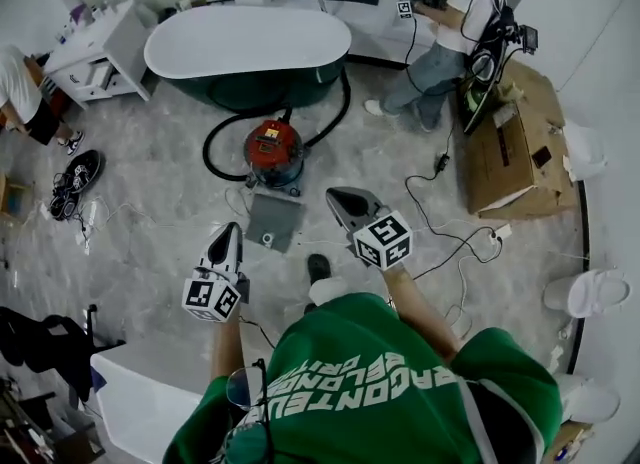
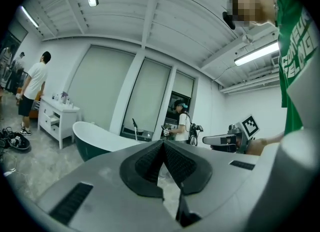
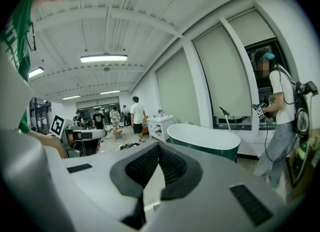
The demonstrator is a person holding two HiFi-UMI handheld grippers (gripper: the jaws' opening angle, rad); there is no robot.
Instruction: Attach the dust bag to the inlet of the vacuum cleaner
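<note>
A red drum vacuum cleaner point(image 1: 274, 149) stands on the floor in front of me, its black hose point(image 1: 214, 144) looping to the left. The grey dust bag point(image 1: 273, 220) lies flat on the floor just in front of it, with its round opening at the near edge. My left gripper point(image 1: 232, 229) hovers to the near left of the bag, my right gripper point(image 1: 335, 195) to its right. Both are held level and point toward the bathtub. In the left gripper view, the left gripper point(image 2: 163, 145) is shut and holds nothing. So is the right gripper point(image 3: 158, 147) in its own view.
A white and dark green bathtub point(image 1: 248, 47) stands behind the vacuum. A person point(image 1: 445, 32) works at the back right beside a cardboard box point(image 1: 510, 147). Cables point(image 1: 450, 237) trail across the floor at right. A white cabinet point(image 1: 100, 52) and shoes point(image 1: 80, 172) are at left.
</note>
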